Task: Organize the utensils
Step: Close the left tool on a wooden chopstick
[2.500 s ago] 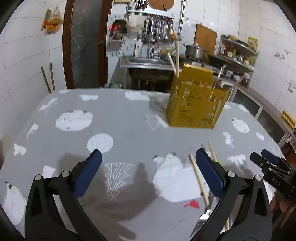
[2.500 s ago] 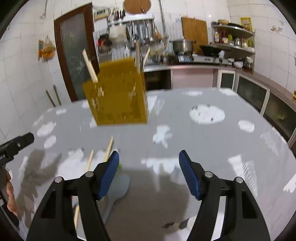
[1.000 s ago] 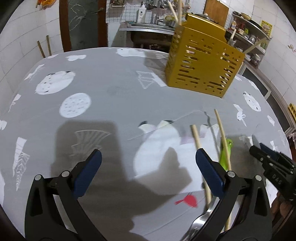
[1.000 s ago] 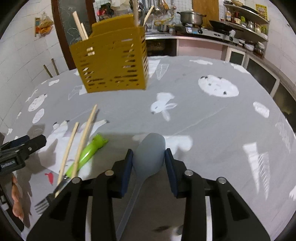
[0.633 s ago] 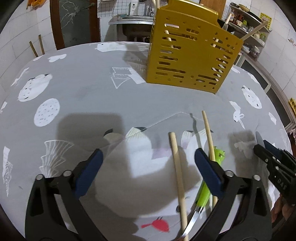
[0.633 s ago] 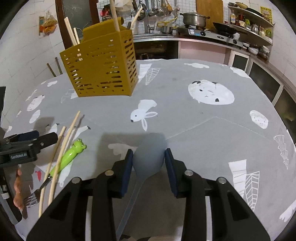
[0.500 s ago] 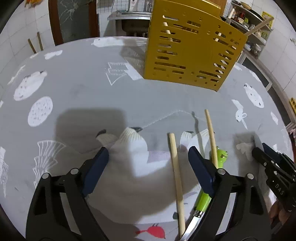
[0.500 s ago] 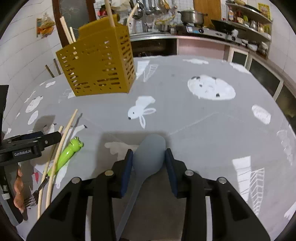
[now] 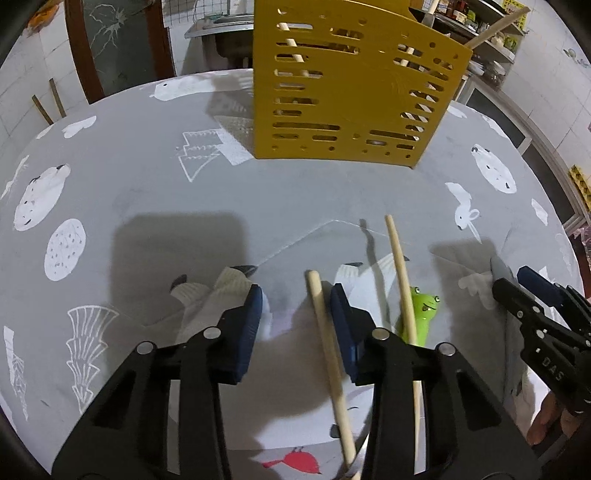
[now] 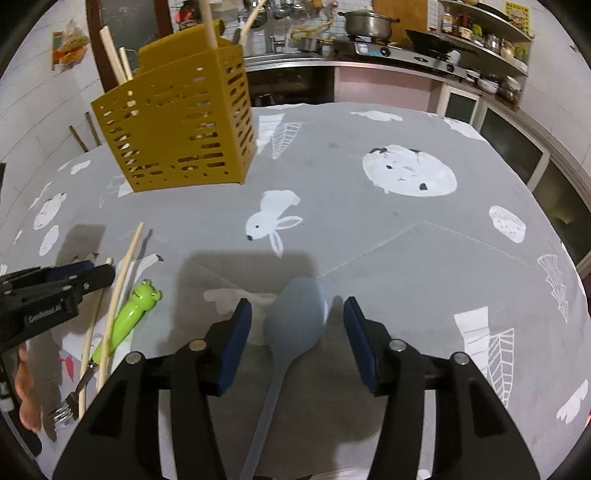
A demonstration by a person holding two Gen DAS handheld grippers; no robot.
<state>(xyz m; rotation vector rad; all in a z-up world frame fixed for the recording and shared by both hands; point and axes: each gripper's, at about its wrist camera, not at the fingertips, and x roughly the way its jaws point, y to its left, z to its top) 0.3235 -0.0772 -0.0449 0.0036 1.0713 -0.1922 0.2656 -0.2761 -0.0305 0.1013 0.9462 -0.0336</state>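
Jaws blue-padded; round wooden chopstick (image 9: pixel 327 339), smooth grey spoon (image 10: pixel 291 325) between

A home kitchen — pot (image 10: pixel 366 23) on gas stove (image 10: pixel 402 51), hanging ladles, white-tiled walls, jar-lined shelves (image 10: pixel 484 35).

spoon handle (image 10: pixel 266 417) cut off; fork (image 10: pixel 74 397) partly hidden

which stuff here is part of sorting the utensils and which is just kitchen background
Part of the job:
- yellow utensil holder
- grey spoon
- two loose chopsticks
- frog-handled fork
- left gripper, right gripper

Just lying about:
- pot on the stove
- jars on the shelf
- patterned tablecloth
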